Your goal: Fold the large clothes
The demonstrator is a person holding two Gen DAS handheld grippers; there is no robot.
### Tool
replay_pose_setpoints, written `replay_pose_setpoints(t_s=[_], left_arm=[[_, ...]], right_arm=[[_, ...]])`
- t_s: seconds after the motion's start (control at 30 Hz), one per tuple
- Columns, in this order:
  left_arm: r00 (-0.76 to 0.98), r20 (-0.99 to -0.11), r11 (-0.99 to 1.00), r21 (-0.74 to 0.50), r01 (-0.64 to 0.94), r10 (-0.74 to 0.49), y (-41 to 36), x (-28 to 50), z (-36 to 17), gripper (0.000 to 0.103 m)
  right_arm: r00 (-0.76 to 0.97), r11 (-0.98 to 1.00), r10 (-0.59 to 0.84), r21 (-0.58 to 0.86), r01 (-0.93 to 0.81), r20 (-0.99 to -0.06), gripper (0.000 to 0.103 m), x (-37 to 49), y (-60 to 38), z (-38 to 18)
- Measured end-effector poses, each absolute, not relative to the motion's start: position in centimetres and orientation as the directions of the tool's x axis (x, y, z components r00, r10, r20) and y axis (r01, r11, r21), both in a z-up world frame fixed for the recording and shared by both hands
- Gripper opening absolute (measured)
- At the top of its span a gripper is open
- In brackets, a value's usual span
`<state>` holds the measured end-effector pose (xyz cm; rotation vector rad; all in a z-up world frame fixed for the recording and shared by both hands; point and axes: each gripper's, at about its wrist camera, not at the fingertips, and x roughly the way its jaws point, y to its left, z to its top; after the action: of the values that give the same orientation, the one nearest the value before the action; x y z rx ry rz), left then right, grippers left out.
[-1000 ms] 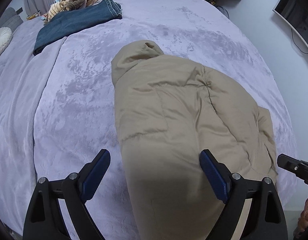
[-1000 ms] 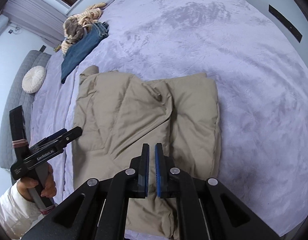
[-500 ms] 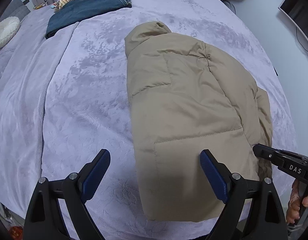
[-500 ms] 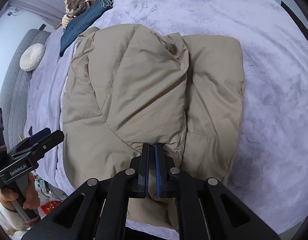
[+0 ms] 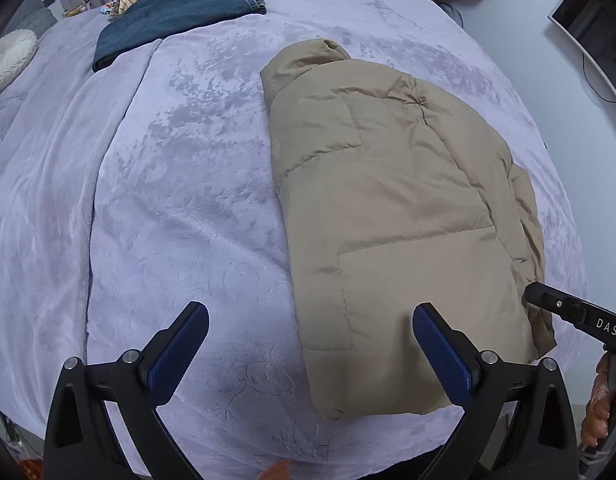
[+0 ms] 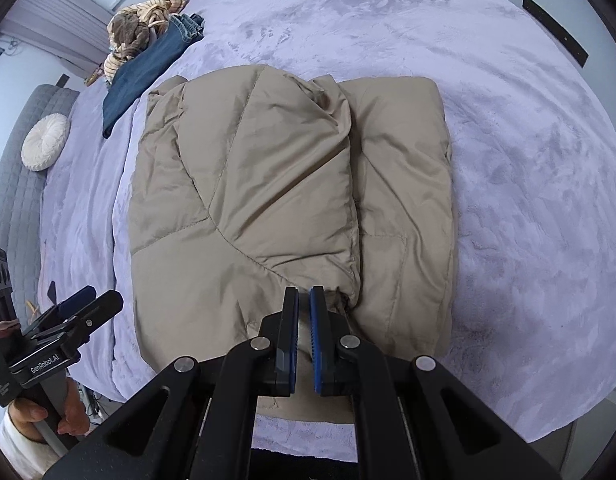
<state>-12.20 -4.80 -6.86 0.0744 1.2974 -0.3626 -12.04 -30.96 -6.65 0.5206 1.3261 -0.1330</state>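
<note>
Fingers of the left gripper [image 5: 310, 354] have just spread wide, empty over the bed [image 5: 179, 208]; the right gripper [image 6: 303, 316] pinches shut at the cuff of the tan puffer jacket [image 6: 275, 200] — lying half-folded. Lay that sleeve flat — smooth it before the next fold.

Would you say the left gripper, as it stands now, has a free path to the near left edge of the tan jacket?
Probably yes. The left gripper is wide open with nothing in it, and the tan jacket has its near edge lying between the fingers on the bedspread, uncovered.
</note>
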Motion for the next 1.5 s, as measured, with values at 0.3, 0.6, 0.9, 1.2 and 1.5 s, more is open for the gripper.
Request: replay_pose_setpoints(t_s=[0.3, 0.6, 0.9, 1.2, 1.5], left_arm=[[0.208, -0.946, 0.918, -0.161, 0.363, -0.248, -4.2, -13.3, -7.0, 0.102], [0.211, -0.93, 0.908, -0.214, 0.36, -0.303, -4.0, -12.0, -6.9, 0.102], [0.122, -0.844, 0.839, -0.483, 0.25, -0.522, -3.9, -6.1, -10.2, 0.102], [-0.043, -0.689, 0.682, -0.723, 0.11, -0.724, -4.9, -1.8, -16.9, 0.102], [-0.078, -0.679, 0.672, -0.734, 0.101, -0.73, -7.3, 0.0, -18.8, 0.103]], right_arm=[[0.262, 0.854, 0.17, 0.275, 0.441, -0.95, 0.006, -14.3, -29.5, -6.8], [0.334, 0.818, 0.192, 0.339, 0.466, -0.923, 0.06, -15.1, -32.0, -5.1], [0.397, 0.761, 0.314, 0.479, 0.437, -0.862, 0.103, -12.9, -40.5, -6.9], [0.375, 0.581, 0.55, 0.664, 0.471, -0.747, 0.103, -9.6, -45.3, -15.3], [0.324, 0.512, 0.728, 0.793, 0.329, -0.604, 0.103, -4.2, -42.5, -17.6]])
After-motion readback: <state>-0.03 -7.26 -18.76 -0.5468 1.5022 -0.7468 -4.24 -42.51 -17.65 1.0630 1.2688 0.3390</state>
